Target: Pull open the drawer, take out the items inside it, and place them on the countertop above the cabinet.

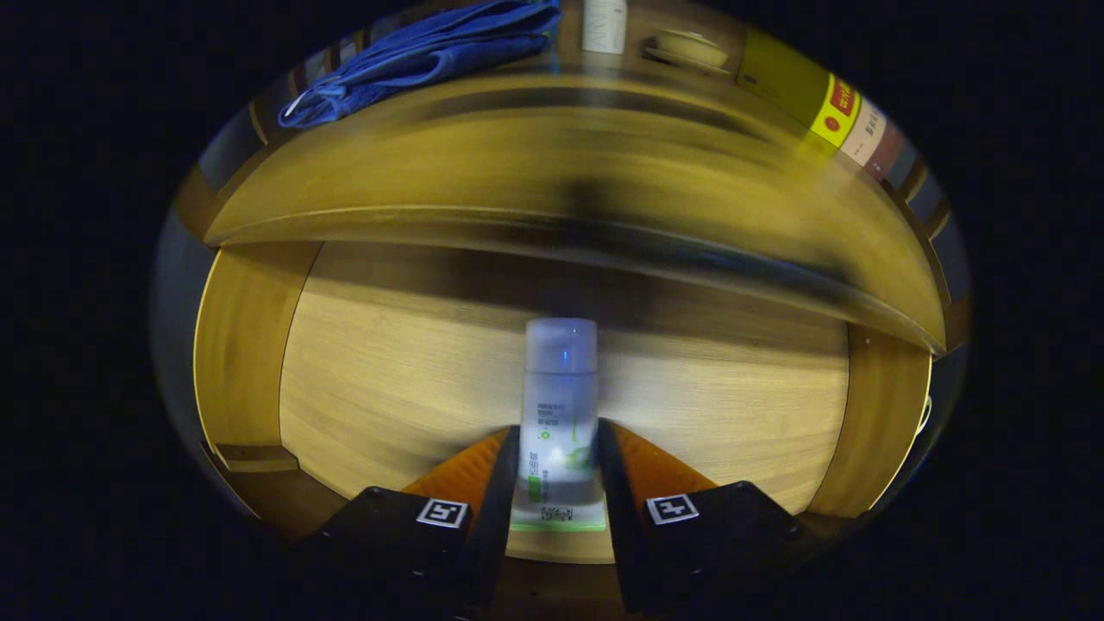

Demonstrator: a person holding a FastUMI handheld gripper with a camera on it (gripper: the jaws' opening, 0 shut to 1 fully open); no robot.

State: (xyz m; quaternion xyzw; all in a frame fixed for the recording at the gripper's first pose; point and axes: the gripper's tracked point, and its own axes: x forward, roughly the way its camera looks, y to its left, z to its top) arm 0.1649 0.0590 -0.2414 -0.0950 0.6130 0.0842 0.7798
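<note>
White tube [560, 405] clamped between fingers [498, 483], over open drawer [414, 379]

We see our gripper [559, 448] as two dark blocky finger mounts, each carrying a small square black-and-white marker, with ribbed wedge-shaped fingers [466, 470] tapering forward from them.

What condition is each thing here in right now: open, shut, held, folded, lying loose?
Wooden drawer: pulled open.
White plastic tube with pale cap: clamped between both fingers, cap pointing away over the drawer floor.
Gripper: shut on the tube.
Blue cloth towel: bunched, lying on the countertop.
Wooden countertop: blurred.
Yellow box: closed, resting on the countertop.
</note>
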